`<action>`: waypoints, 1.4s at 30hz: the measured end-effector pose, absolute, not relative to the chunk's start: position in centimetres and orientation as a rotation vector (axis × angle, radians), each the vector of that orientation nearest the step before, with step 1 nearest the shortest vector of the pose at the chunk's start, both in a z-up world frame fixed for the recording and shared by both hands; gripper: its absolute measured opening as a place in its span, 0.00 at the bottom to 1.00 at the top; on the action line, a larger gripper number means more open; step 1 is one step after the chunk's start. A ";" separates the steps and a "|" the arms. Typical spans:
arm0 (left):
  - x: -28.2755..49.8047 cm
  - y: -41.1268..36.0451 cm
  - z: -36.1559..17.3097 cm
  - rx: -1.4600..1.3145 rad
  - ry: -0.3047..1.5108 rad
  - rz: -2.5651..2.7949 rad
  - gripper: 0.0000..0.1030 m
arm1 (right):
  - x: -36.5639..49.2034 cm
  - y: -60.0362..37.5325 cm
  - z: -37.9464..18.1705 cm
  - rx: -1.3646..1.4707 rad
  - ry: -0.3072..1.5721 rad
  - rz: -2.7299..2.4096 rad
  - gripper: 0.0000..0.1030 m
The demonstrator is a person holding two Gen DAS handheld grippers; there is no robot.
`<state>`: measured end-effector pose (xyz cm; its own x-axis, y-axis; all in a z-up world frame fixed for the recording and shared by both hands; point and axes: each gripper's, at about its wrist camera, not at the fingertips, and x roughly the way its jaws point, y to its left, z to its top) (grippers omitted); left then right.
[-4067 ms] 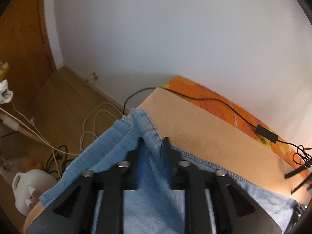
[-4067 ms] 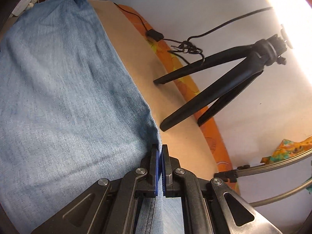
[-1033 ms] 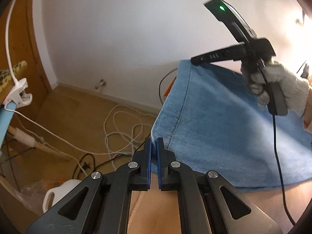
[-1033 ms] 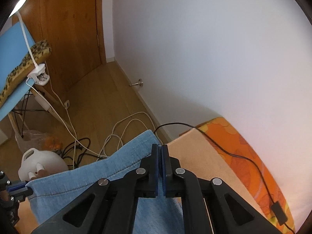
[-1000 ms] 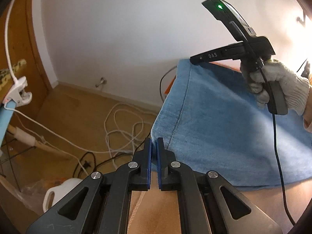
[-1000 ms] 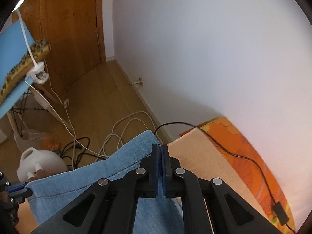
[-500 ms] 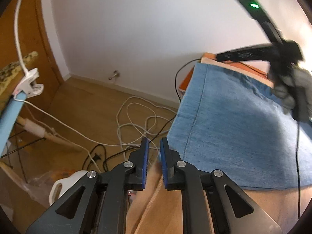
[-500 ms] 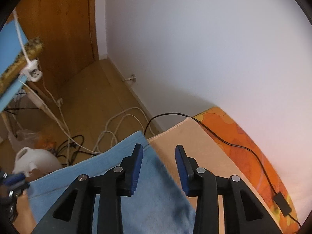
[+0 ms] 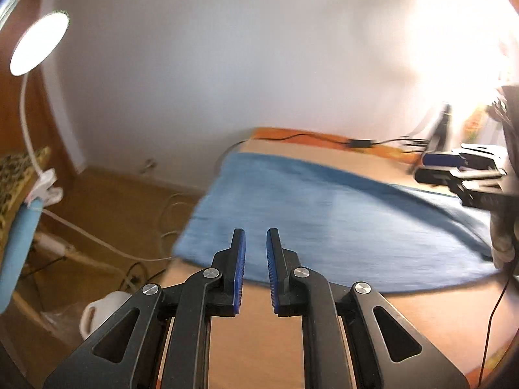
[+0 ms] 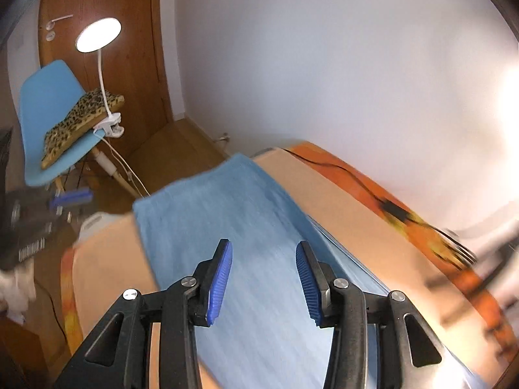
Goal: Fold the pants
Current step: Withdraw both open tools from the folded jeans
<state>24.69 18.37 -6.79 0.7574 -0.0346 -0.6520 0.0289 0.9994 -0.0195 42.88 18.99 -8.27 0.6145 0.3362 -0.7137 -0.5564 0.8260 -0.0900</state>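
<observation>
The light blue denim pants (image 9: 324, 223) lie flat and folded on the tan table (image 9: 259, 340); they also show in the right wrist view (image 10: 246, 227). My left gripper (image 9: 256, 243) is open and empty, held over the near edge of the pants. My right gripper (image 10: 262, 259) is open wide and empty, above the middle of the pants. The right gripper's body also shows at the right edge of the left wrist view (image 9: 467, 175). Both views are motion-blurred.
A black cable (image 10: 356, 175) runs along the orange cloth (image 10: 415, 223) at the table's far edge. A blue chair (image 10: 48, 113) with a leopard cushion and a clip lamp (image 10: 97, 35) stands by the wooden door. White cords (image 9: 97, 243) and a white jug (image 9: 103, 304) lie on the floor.
Both grippers let go of the pants' edge and opened. Both pulled back and up from the left end of the table. The pants now lie flat.
</observation>
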 end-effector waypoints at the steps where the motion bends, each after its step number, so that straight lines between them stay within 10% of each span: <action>1: 24.5 17.2 -6.4 -0.004 0.707 -0.057 0.12 | 41.4 17.4 -7.8 -0.328 0.744 0.508 0.42; 26: 22.7 -12.8 -9.5 0.158 0.818 -0.499 0.24 | 12.2 -25.1 -9.2 -0.142 0.918 -0.015 0.51; 42: 25.2 -17.9 -14.5 0.163 0.934 -0.506 0.24 | 11.9 -21.5 -17.4 -0.432 0.953 0.046 0.73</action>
